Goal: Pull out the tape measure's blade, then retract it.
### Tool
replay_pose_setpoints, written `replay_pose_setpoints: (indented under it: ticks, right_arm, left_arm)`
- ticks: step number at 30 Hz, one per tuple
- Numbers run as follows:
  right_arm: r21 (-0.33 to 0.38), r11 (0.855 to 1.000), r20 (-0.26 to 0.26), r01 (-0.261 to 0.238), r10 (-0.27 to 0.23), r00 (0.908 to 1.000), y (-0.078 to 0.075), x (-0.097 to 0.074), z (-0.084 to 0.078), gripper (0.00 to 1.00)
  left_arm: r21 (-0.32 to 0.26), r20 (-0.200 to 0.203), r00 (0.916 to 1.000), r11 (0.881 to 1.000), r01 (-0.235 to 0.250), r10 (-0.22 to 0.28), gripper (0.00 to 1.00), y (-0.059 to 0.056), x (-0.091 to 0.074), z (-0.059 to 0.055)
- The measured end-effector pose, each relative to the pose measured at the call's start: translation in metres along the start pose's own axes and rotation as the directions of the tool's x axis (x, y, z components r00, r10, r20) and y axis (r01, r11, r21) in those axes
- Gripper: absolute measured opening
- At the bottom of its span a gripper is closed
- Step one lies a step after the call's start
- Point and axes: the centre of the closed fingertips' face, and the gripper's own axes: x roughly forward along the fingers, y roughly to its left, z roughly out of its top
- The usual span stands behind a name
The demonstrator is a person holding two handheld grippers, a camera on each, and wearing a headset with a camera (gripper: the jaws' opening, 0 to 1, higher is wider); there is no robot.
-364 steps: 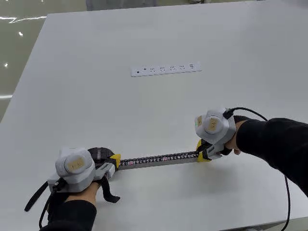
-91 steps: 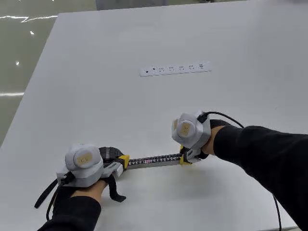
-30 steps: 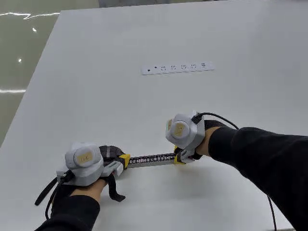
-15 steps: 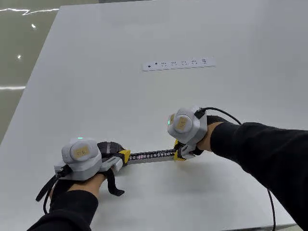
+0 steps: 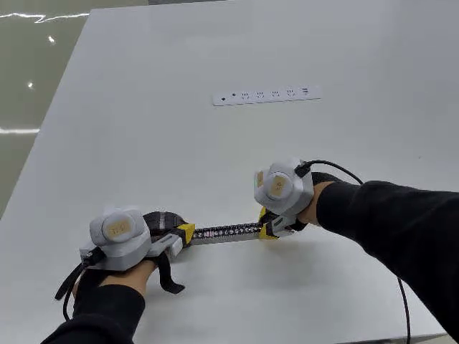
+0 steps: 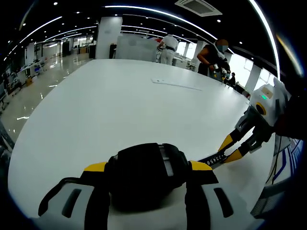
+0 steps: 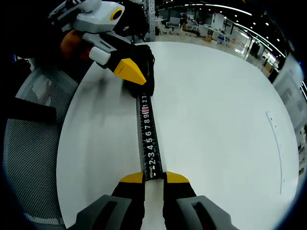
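Left gripper (image 5: 173,232): lower left of the head view, jaws clamped on either side of the tape measure case, yellow tips flanking it in the left gripper view; it has kept its place at the lower left while the other end moved
Tape measure case (image 5: 159,221): black, resting on the white table (image 5: 215,165) low in the frame, with its dark strap (image 5: 166,278) trailing down toward the bottom edge
Blade (image 5: 226,232): runs right from the case's mouth to the lower centre of the frame, lying along the table; in the right gripper view only a short run of printed numbers stands between jaws and case
Right gripper (image 5: 267,231): lower centre of the head view, jaws together on the blade's free end, yellow tips pinching it from both sides
Power strip (image 5: 267,94): upper centre, well apart from the work
Change: twelve seconds back the right gripper stood much farther right with a long stretch of blade showing; it has come in toward the case and the exposed length is far shorter, though over the last half second the gap barely altered
Meaning: the pull-out looks done and the retraction is well along, fed back under control, not let snap
Left to do: probably walk the held end the rest of the way left until the hook meets the case, then release; letting go early risks the blade whipping in
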Motion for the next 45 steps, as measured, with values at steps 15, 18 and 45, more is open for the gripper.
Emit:
replay_pose_setpoints:
  ticks: [15,18,45]
  right_arm:
    - [-0.005,1.000,0.011,-0.003,0.003,0.9999,0.001,0.004,0.007,0.09]
    - [-0.006,1.000,0.010,-0.001,0.001,0.9999,0.001,0.004,0.008,0.09]
    - [0.000,1.000,-0.012,-0.001,0.001,0.9999,0.000,0.008,0.015,0.09]
  left_arm:
    - [0.010,-0.007,1.0000,1.000,0.004,-0.004,0.58,-0.001,0.001,-0.002]
    - [0.008,-0.007,1.0000,1.000,0.004,-0.004,0.58,-0.001,0.000,-0.001]
    - [0.000,-0.016,0.9998,1.000,0.008,-0.008,0.58,-0.001,0.001,-0.001]
